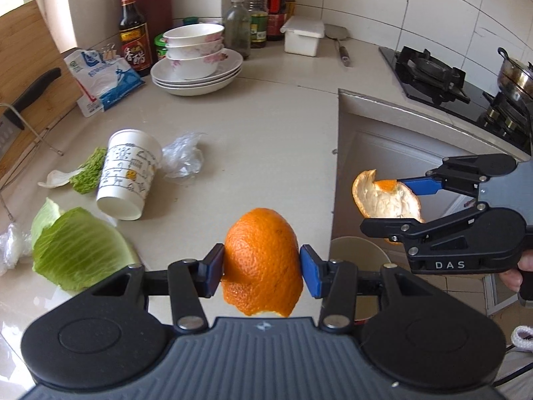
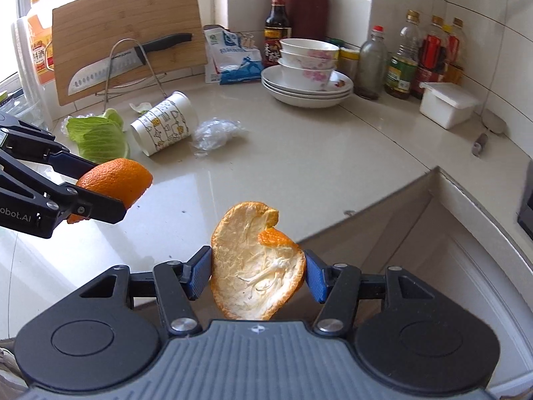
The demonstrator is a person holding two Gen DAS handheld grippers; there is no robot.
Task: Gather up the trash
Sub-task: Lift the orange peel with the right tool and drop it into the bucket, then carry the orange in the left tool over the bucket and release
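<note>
My left gripper (image 1: 261, 266) is shut on a domed orange peel (image 1: 263, 253), held above the counter's front edge. In the right wrist view the same left gripper (image 2: 106, 190) and its domed peel (image 2: 116, 178) sit at the left. My right gripper (image 2: 258, 271) is shut on a curled orange peel (image 2: 253, 266) with its white pith showing. It hangs just past the counter edge, and the right gripper (image 1: 383, 203) and curled peel (image 1: 383, 200) also show in the left wrist view. On the counter lie a tipped paper cup (image 1: 130, 176), crumpled clear plastic (image 1: 183, 158) and a cabbage leaf (image 1: 76, 250).
A round pale container rim (image 1: 358, 250) shows below the counter edge. Stacked bowls on plates (image 2: 308, 76), bottles (image 2: 403, 63), a white box (image 2: 446, 103), a knife on a cutting board (image 2: 110, 66) and a blue-white packet (image 2: 233, 60) line the back. A gas stove (image 1: 433, 76) stands at the right.
</note>
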